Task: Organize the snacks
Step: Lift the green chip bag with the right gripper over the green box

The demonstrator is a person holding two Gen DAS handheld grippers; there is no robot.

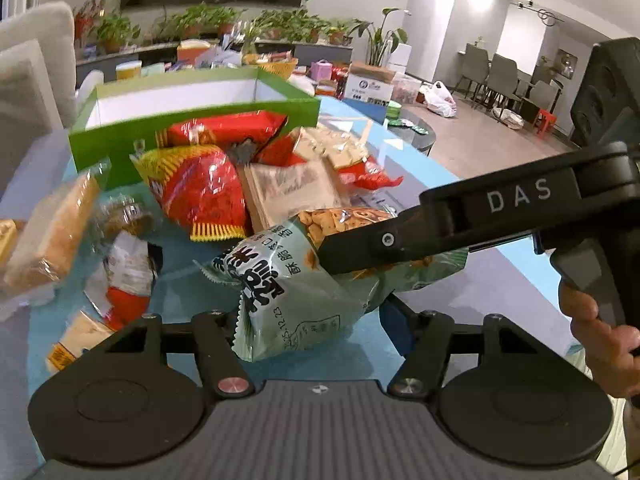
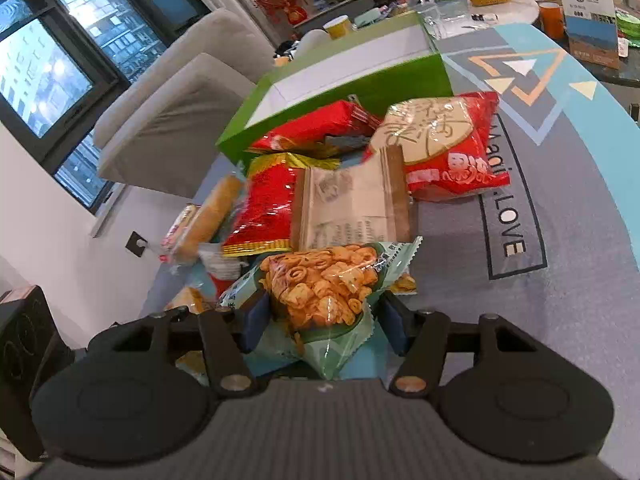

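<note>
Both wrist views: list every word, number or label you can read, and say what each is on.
"DAS" on the right gripper's arm.
"LOVE" on the table mat; the letters before it are partly hidden.
"25.12.23" on the pale green snack bag, with its first digit cut off; it also bears large Chinese characters.
Chinese characters on the red cracker bag.
Print on the brown paper packet is too blurred to read.

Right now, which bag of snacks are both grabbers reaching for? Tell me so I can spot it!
Find the big green box on the blue and grey table. A heap of snack packets lies in front of it, and at the heap's near end is the pale green bag, between both grippers' fingers. It alone is mint green, with a clear window showing curly orange crackers; its neighbours are red or brown.
</note>
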